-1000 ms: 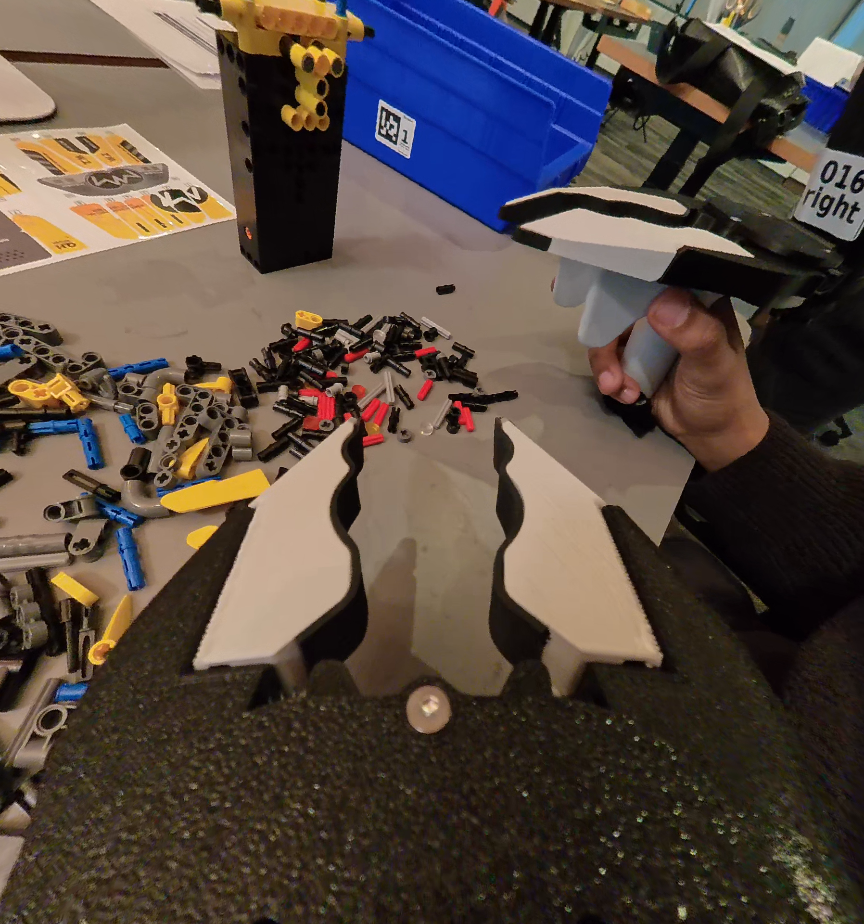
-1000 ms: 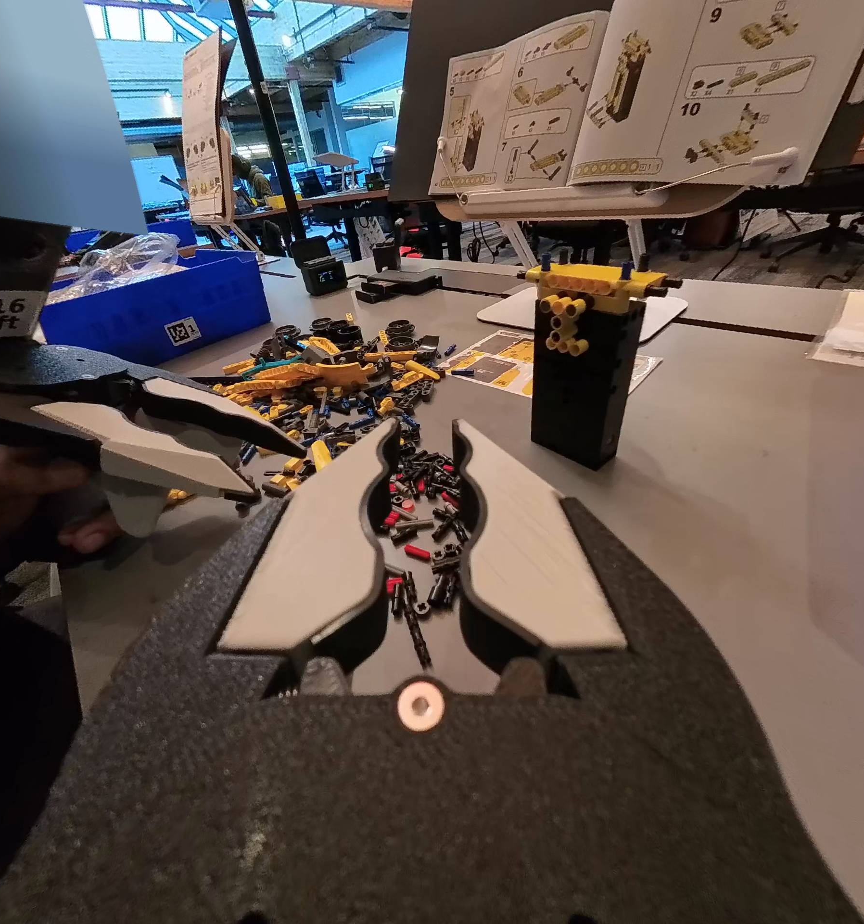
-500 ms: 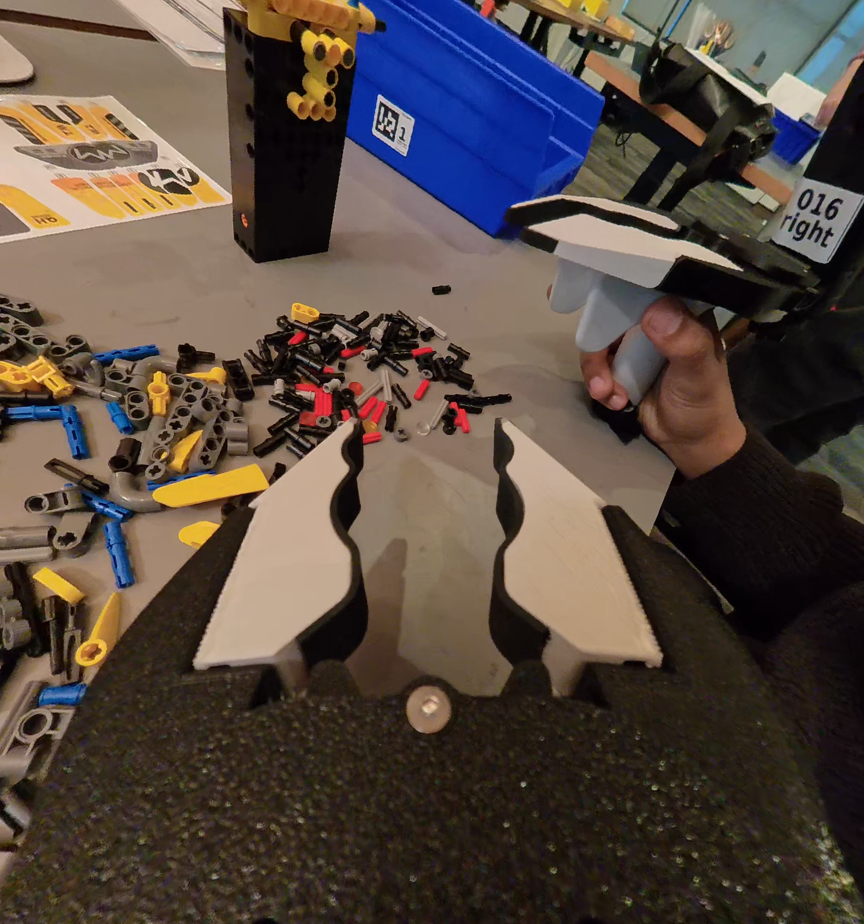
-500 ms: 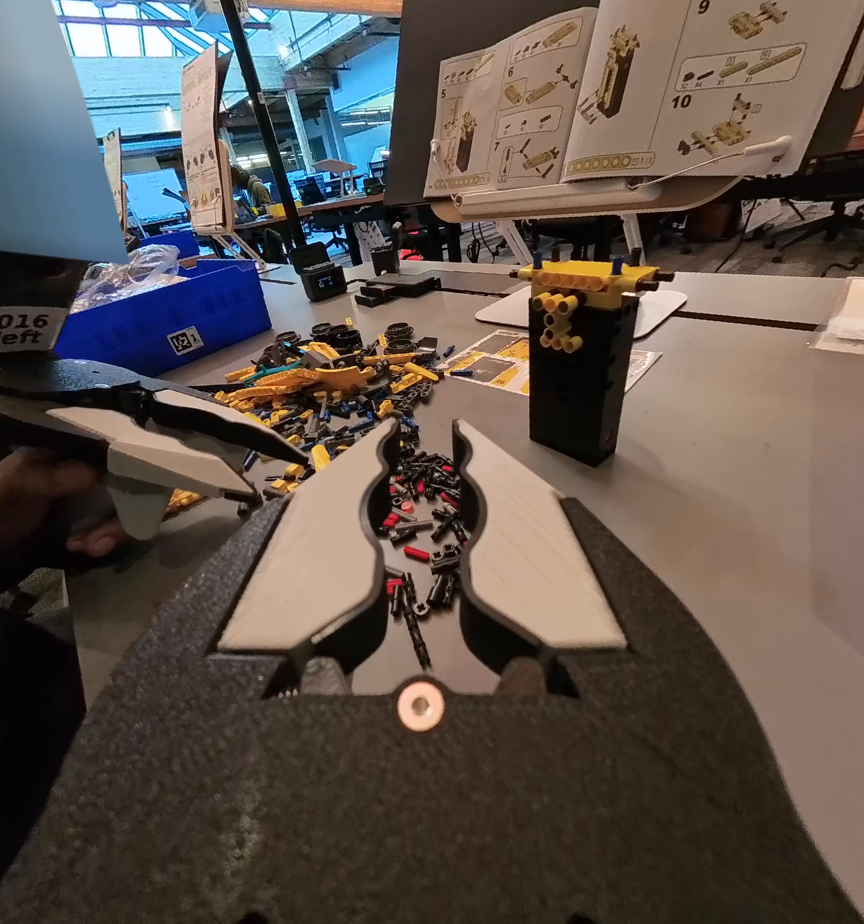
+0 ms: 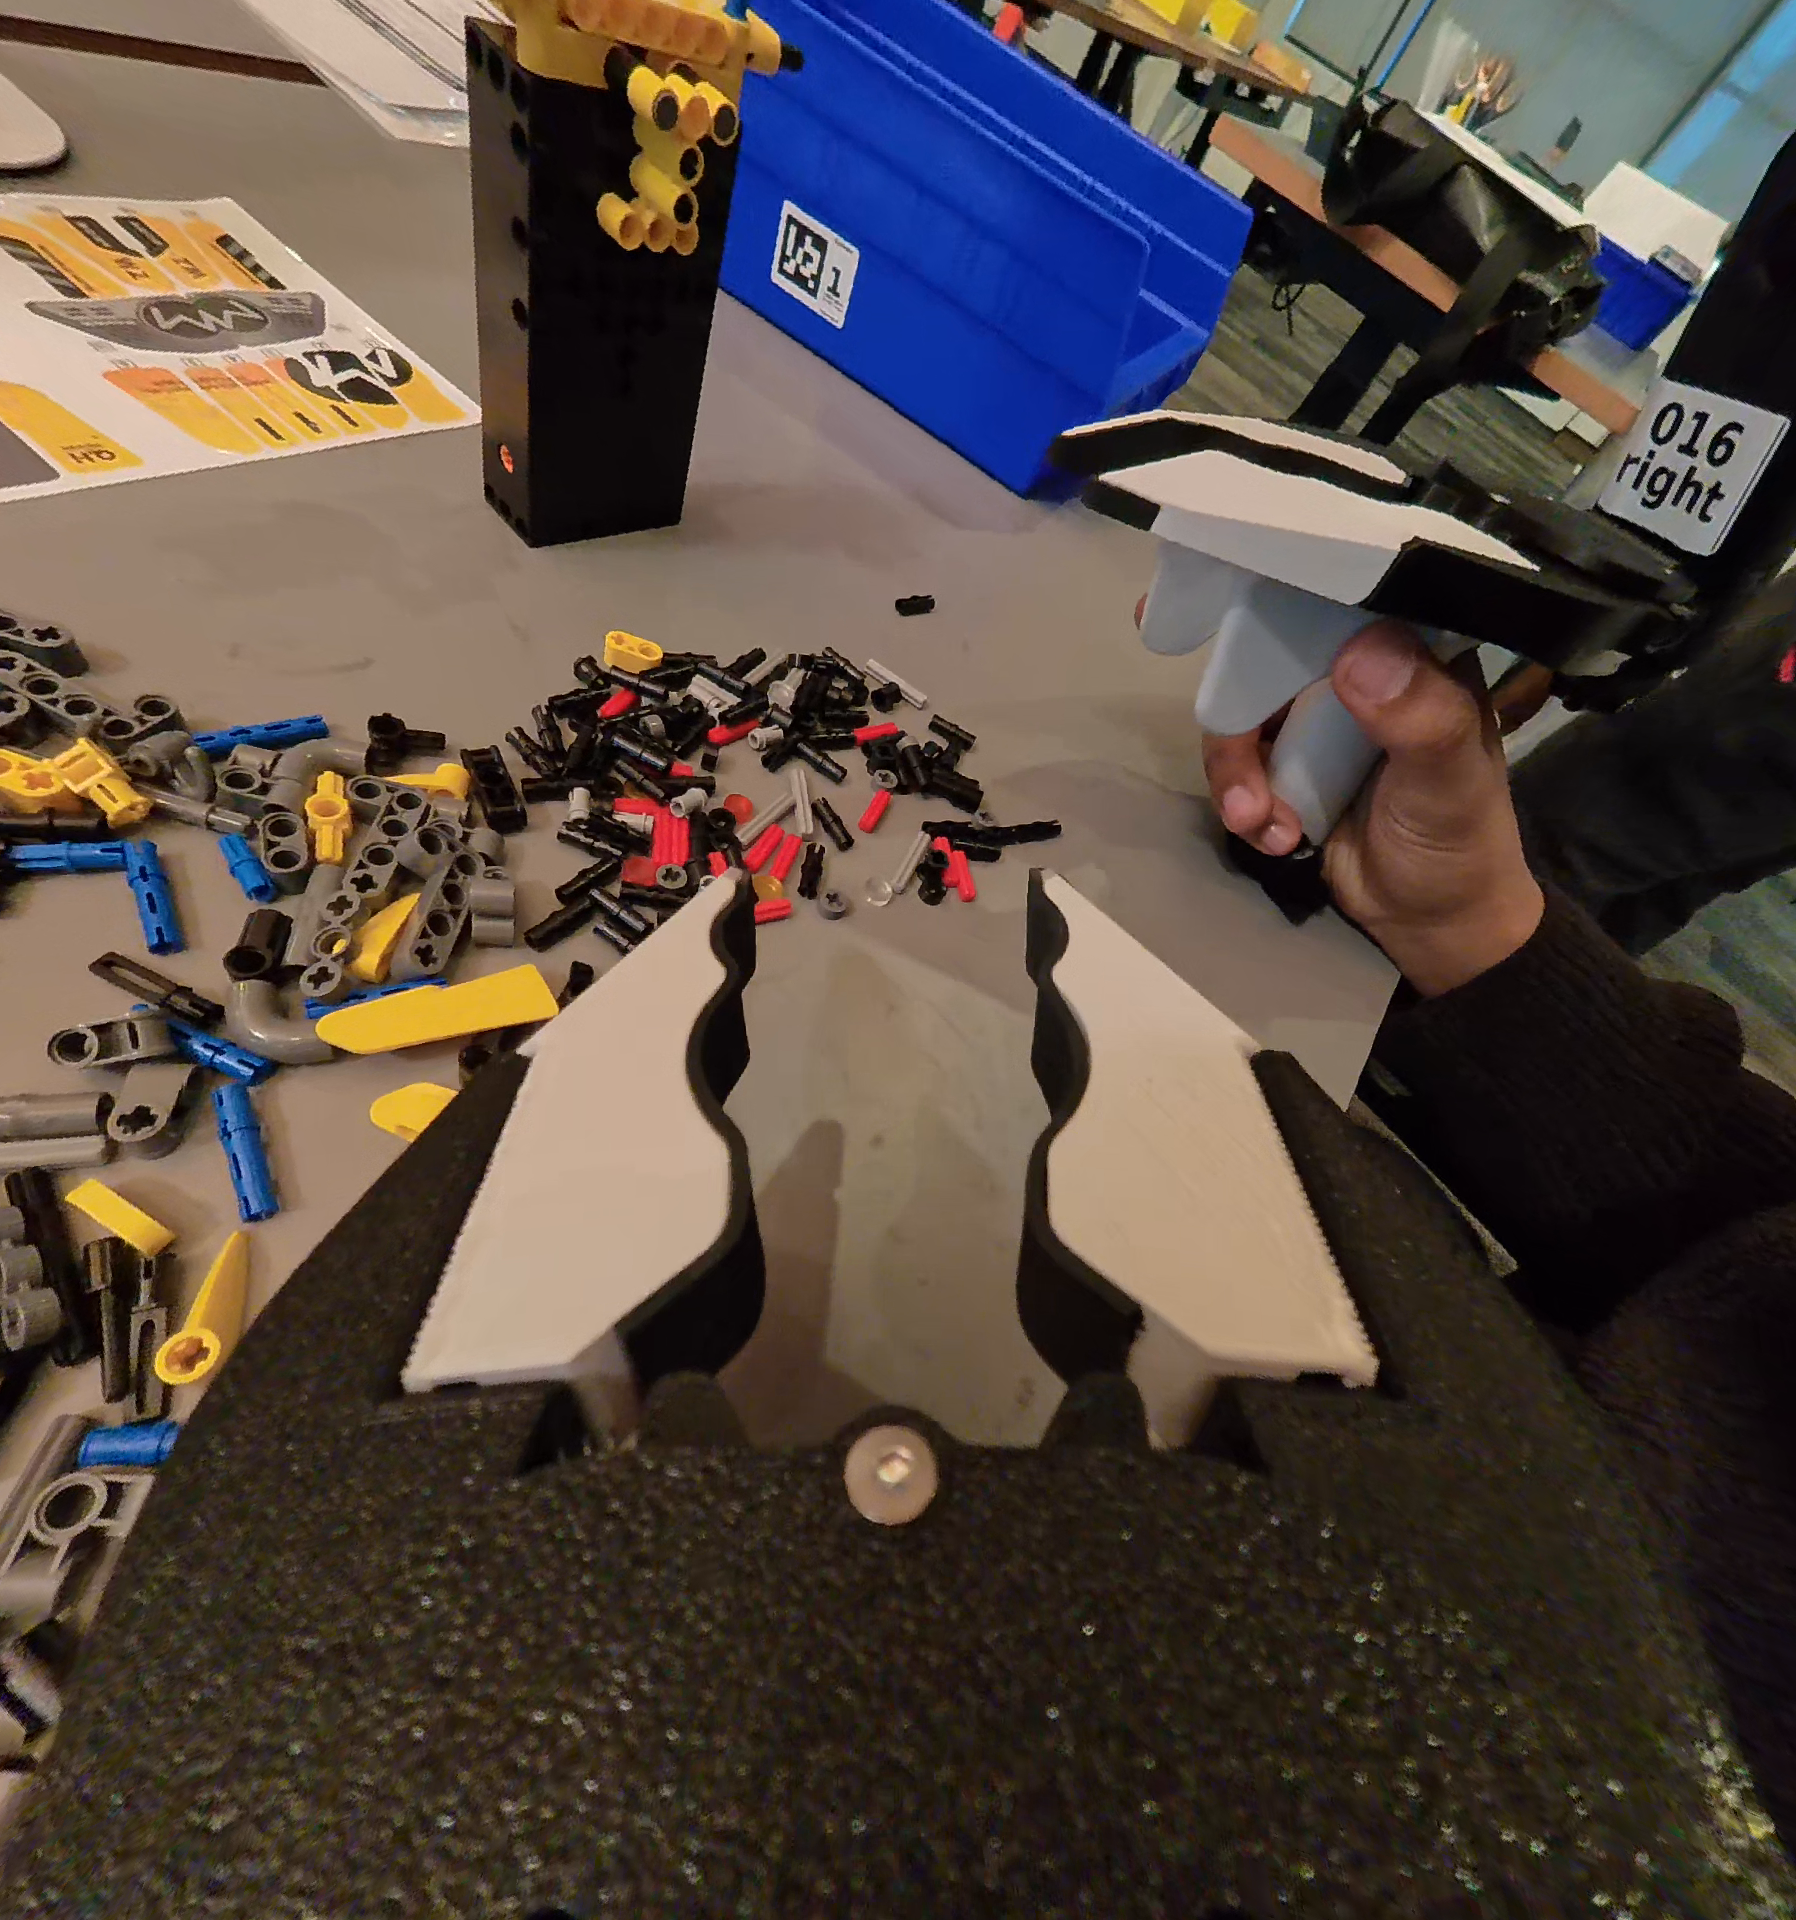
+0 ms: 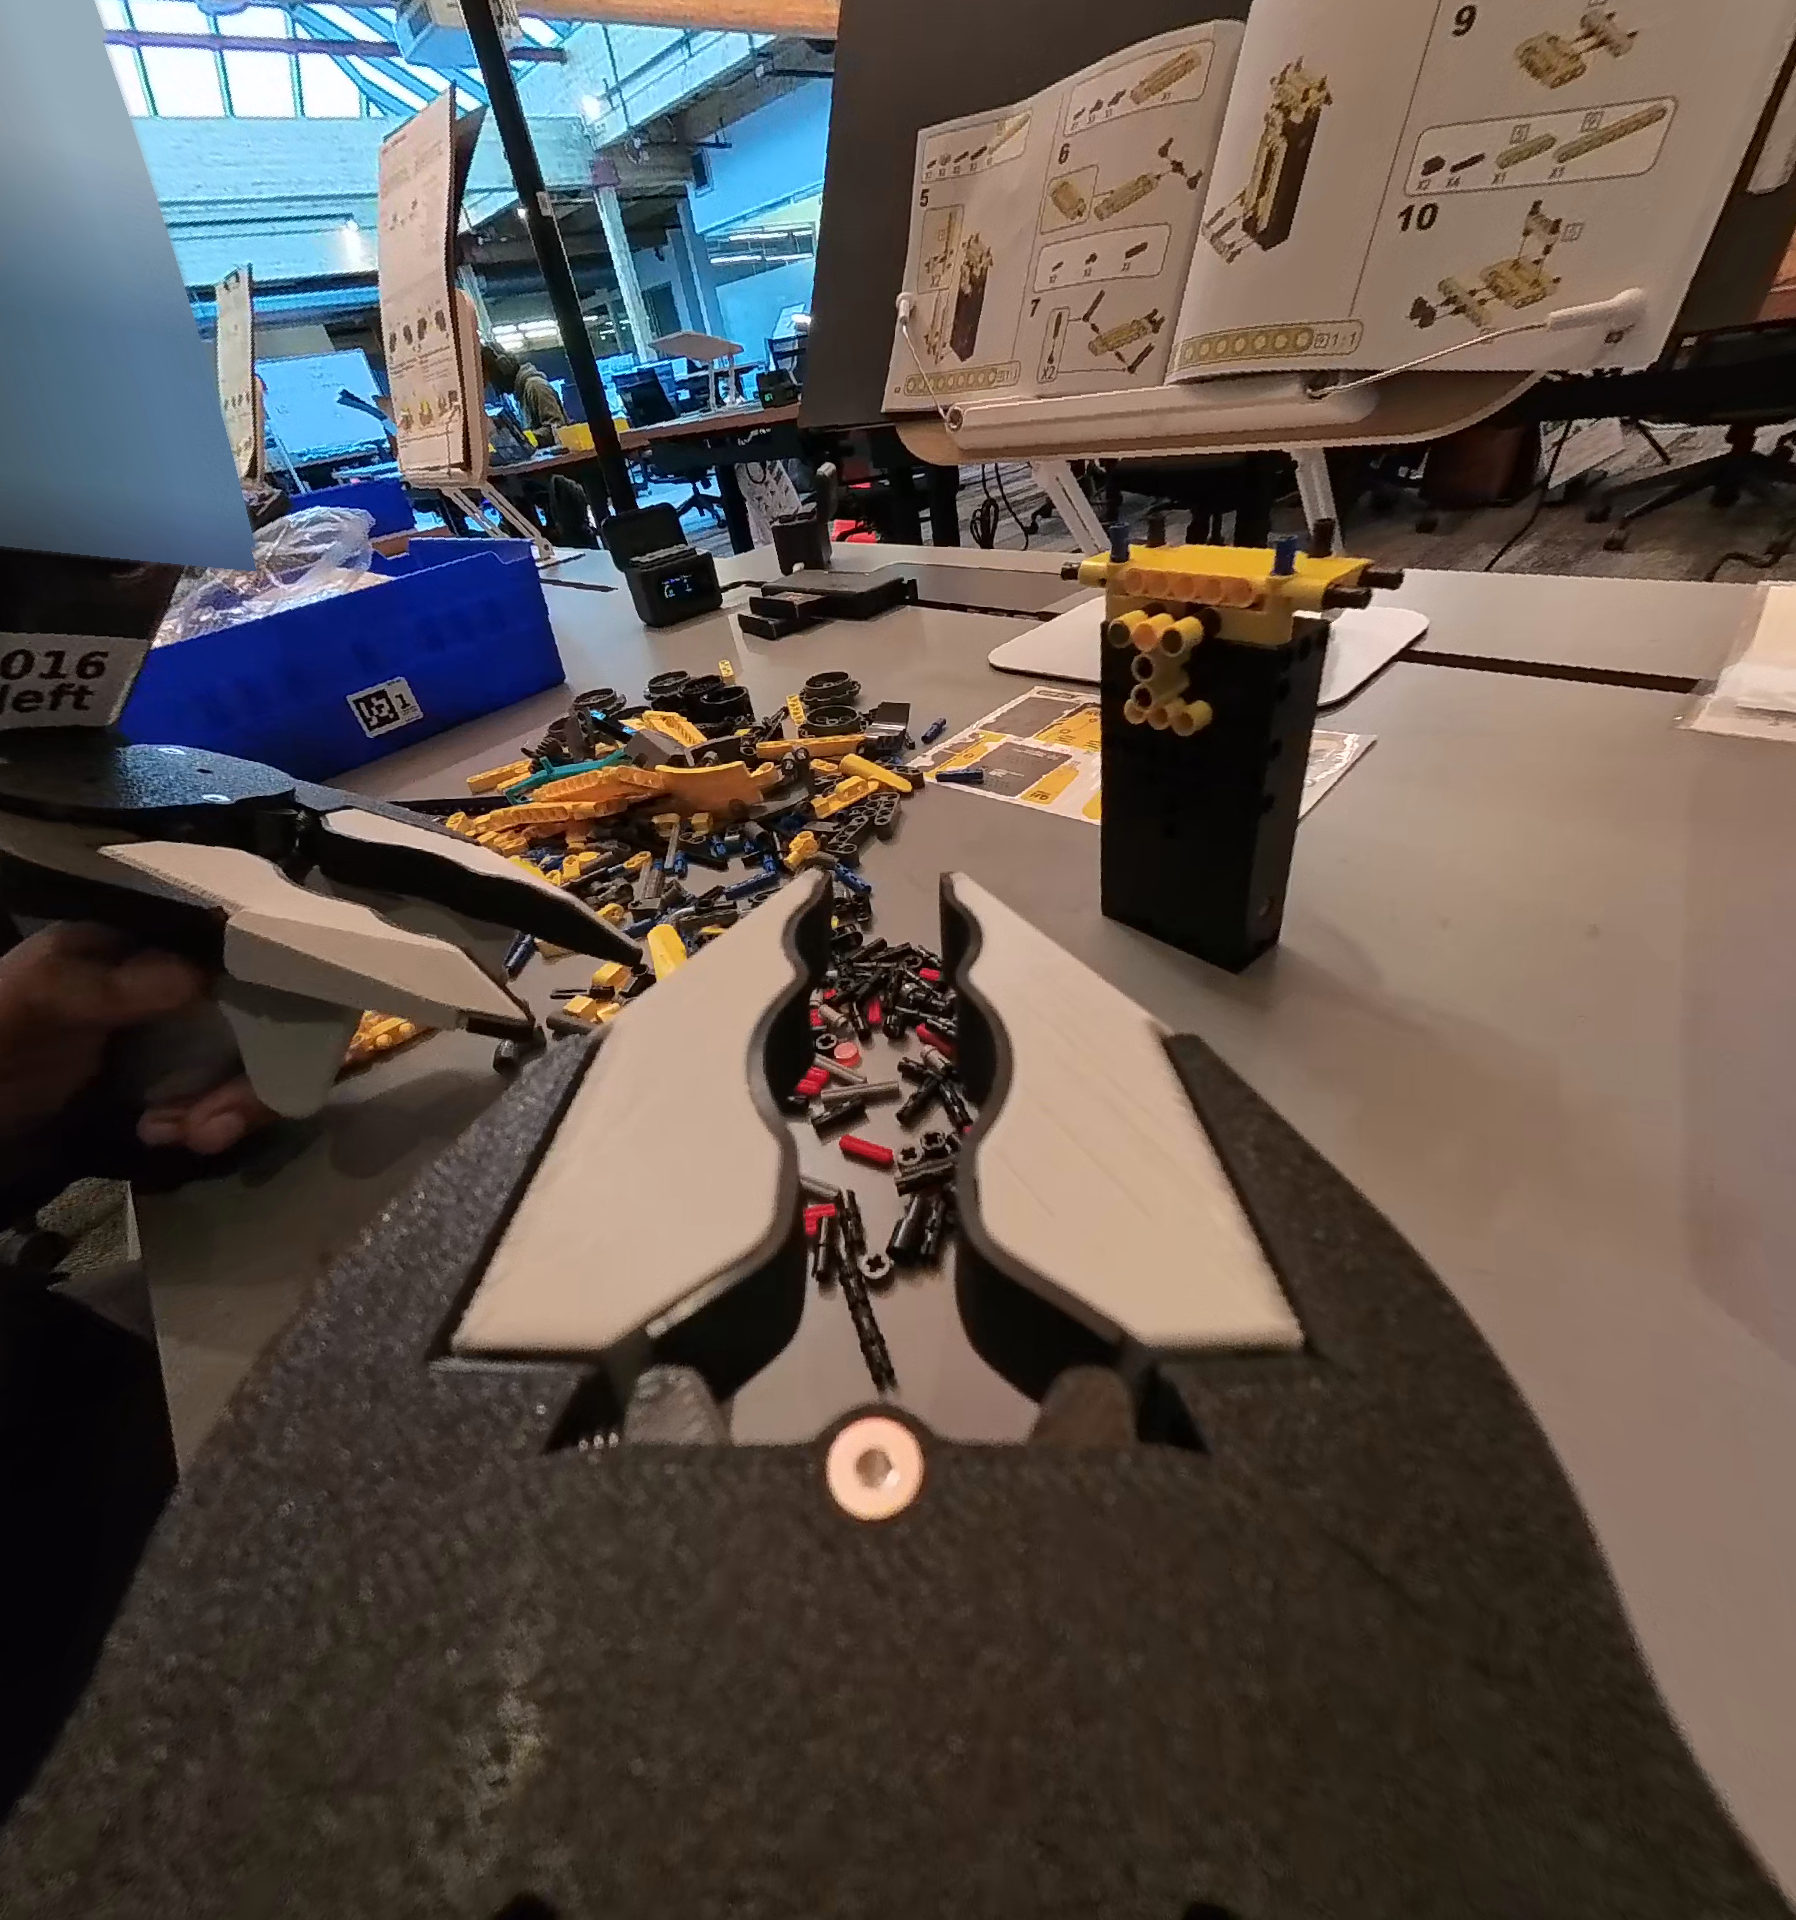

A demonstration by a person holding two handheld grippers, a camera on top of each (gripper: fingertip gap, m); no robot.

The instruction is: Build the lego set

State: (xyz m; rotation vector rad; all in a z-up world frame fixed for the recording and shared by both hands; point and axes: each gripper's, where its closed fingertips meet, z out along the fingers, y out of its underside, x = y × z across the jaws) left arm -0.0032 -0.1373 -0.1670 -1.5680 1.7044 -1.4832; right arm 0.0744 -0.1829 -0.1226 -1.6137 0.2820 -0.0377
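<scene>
left gripper (image 5: 889, 894): jaws apart, empty, above grey bench (image 5: 821, 540), tips near pin pile (image 5: 769, 769)
right gripper (image 6: 883, 894): jaws apart, empty, over pins
black tower (image 6: 1200, 790): upright, right of pile

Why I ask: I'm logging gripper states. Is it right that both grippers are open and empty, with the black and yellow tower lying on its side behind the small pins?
Not quite. The black and yellow tower stands upright, as the right wrist view shows. The left gripper and right gripper are indeed open and empty, and the small pins lie in front.
</scene>
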